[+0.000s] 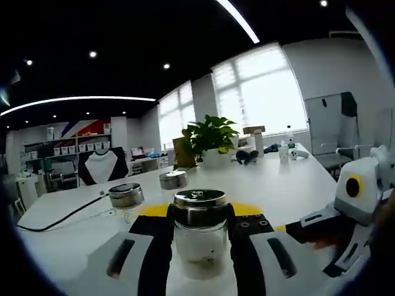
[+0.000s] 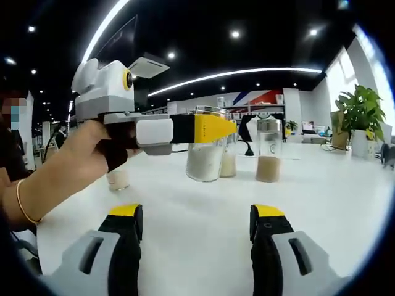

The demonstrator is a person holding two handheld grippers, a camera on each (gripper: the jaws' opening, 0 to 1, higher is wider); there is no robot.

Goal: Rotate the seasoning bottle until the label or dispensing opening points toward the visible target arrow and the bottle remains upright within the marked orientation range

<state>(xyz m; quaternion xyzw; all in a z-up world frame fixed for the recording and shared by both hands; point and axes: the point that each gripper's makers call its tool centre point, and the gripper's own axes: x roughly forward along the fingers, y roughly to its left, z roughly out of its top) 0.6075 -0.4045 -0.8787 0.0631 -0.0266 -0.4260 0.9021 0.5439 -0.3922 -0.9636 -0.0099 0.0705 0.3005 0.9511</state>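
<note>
**Seasoning jar clamped in left tongs, right tongs wide apart**

Glass jars stand on the white desk (image 1: 290, 185). In the left gripper view the nearest one, a clear seasoning bottle (image 1: 200, 234) with a shiny metal lid, sits upright between the two black pads of the left tongs (image 1: 200, 243). Pale powder lies in its lower part; the upper part looks clear. Behind it to the left stand two more metal-lidded jars, a nearer lidded jar (image 1: 126, 198) and a farther lidded jar (image 1: 173, 180), their contents hard to make out from here. A black cable (image 1: 68, 216) trails across the desk on that side, and a potted plant (image 1: 210, 139) stands farther back.

In the right gripper view the same seasoning bottle (image 2: 205, 161) shows white powder filling roughly its lower half. Just behind it stands a second jar (image 2: 229, 163) of pale powder, and to the right a tall bottle (image 2: 269, 151) with tan powder in its bottom third. A small cup-like container (image 2: 117, 179) sits under the person's hand (image 2: 86, 154), too hidden to read its contents.

The left tongs (image 2: 213, 128) are closed on the seasoning bottle's upper body, yellow-tipped arm laid across it. The right tongs (image 2: 195, 225) are spread wide over bare desk, touching and holding nothing, well short of the jars.
</note>
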